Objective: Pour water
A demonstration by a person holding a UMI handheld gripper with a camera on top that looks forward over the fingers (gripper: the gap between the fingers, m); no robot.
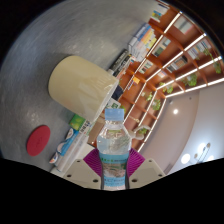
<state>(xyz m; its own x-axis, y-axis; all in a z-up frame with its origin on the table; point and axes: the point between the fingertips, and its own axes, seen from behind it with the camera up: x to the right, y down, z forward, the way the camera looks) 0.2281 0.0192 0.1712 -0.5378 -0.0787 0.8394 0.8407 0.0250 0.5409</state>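
Observation:
A clear plastic water bottle (114, 148) with a white cap and a blue-green label stands up between my fingers, and my gripper (113, 166) is shut on it, the purple pads (92, 162) pressing its sides. Just beyond the bottle's cap, up and to the left, is a pale yellow cup (80, 86), seen tilted in this rolled view. The cap sits close under the cup's rim. No water stream is visible.
A grey table (35, 60) lies behind the cup. A red round lid (40, 139) rests on it near a small green-and-white object (75, 125). Beyond are shelves with goods (160, 60) and ceiling lights.

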